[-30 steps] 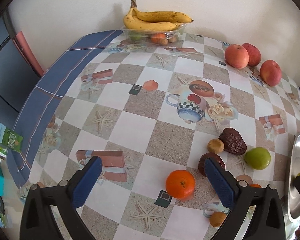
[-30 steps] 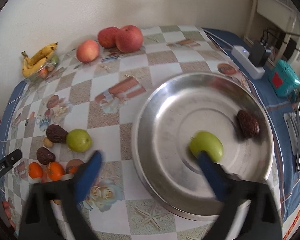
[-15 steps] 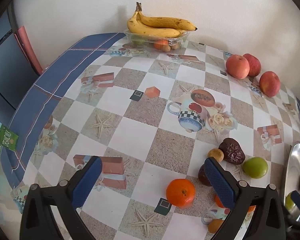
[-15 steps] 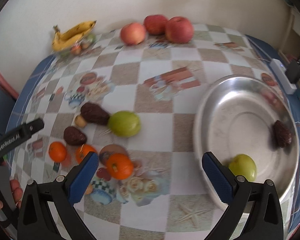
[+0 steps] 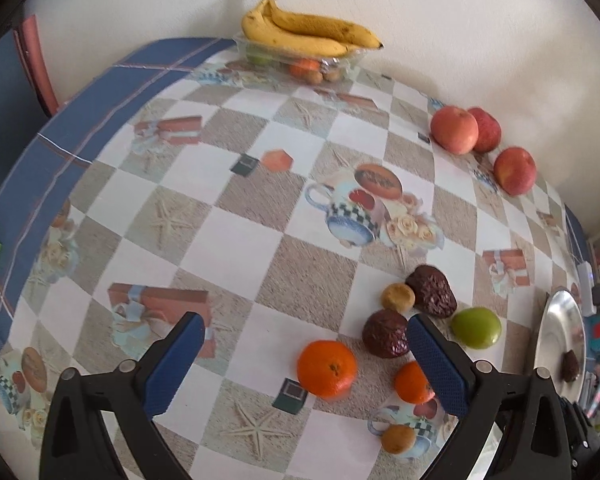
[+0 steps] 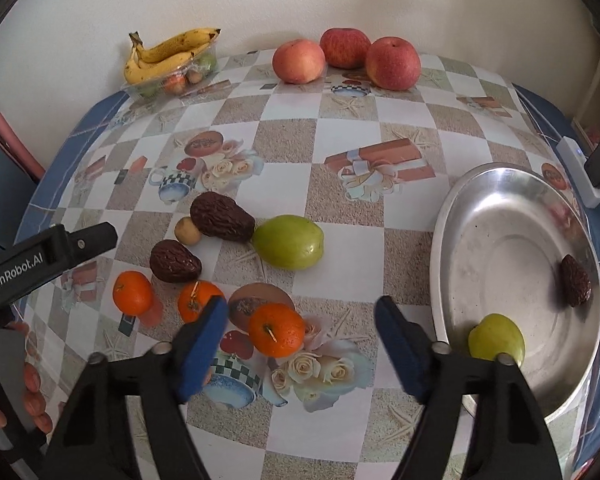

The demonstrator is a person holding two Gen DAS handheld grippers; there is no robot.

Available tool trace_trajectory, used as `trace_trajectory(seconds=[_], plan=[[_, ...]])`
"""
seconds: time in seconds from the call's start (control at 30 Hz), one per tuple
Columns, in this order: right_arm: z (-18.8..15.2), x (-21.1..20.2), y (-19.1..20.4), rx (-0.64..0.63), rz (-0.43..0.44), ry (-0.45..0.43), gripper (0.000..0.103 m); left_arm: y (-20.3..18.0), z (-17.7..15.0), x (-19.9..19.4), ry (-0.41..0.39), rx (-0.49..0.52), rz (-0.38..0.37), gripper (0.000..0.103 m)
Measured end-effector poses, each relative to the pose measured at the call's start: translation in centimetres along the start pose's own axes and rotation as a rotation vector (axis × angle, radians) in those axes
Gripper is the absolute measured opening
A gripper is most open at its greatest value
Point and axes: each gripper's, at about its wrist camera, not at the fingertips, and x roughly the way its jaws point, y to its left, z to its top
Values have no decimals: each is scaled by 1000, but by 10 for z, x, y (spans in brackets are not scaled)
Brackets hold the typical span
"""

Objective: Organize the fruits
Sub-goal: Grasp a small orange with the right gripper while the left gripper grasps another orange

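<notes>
Checked oilcloth (image 6: 284,184), printed with teacups and starfish, covers the table. Far left, against the wall, a bunch of bananas (image 6: 168,54) lies on a clear tray (image 6: 172,82) of small fruit. Nearer, at the left edge, the left gripper (image 5: 300,354) hangs above the cloth with its blue pads spread wide and nothing between them; in the right wrist view a person's fingertips (image 6: 30,396) show beneath its black body.

Next comes the loose cluster: a mandarin (image 6: 133,293), a second mandarin (image 6: 198,300) partly behind a blue pad, two dark wrinkled fruits (image 6: 222,216) (image 6: 175,261) with a small tan fruit (image 6: 187,231) between them, and a third mandarin (image 6: 276,330) with its stem up. A green fruit (image 6: 288,242) touches the larger wrinkled one.

At the back, three red apples (image 6: 299,61) (image 6: 345,47) (image 6: 393,63) sit in a row by the wall.

Low in the middle, the right gripper (image 6: 300,340) hovers with its jaws wide apart, holding nothing, the third mandarin just inside its left pad.

On the right, a steel plate (image 6: 496,208) holds a green fruit (image 6: 496,338) near its front rim and a dark wrinkled fruit (image 6: 575,280) at its right side, well apart.
</notes>
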Motion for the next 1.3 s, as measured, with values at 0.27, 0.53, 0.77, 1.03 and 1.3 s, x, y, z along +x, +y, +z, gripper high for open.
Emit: trace_trajectory(seconds=[0.27,0.53,0.77,1.03,1.3], plan=[[-8,28,6,-34,-12,111,61,-1,-11,23,124,-10,-21,88],[-10,37,14,-53,8,139,59,2,-18,37,200,-41,-39,75],[-10,39,20,-77,19,146,44,3,-20,39,212,-54,-63,52],[-11,40,15,-66,17,153,37,3,-19,38,216,-66,-88,45],[-9,36,4,-20,10,147,37,5,-20,37,215,-70,-99,41]])
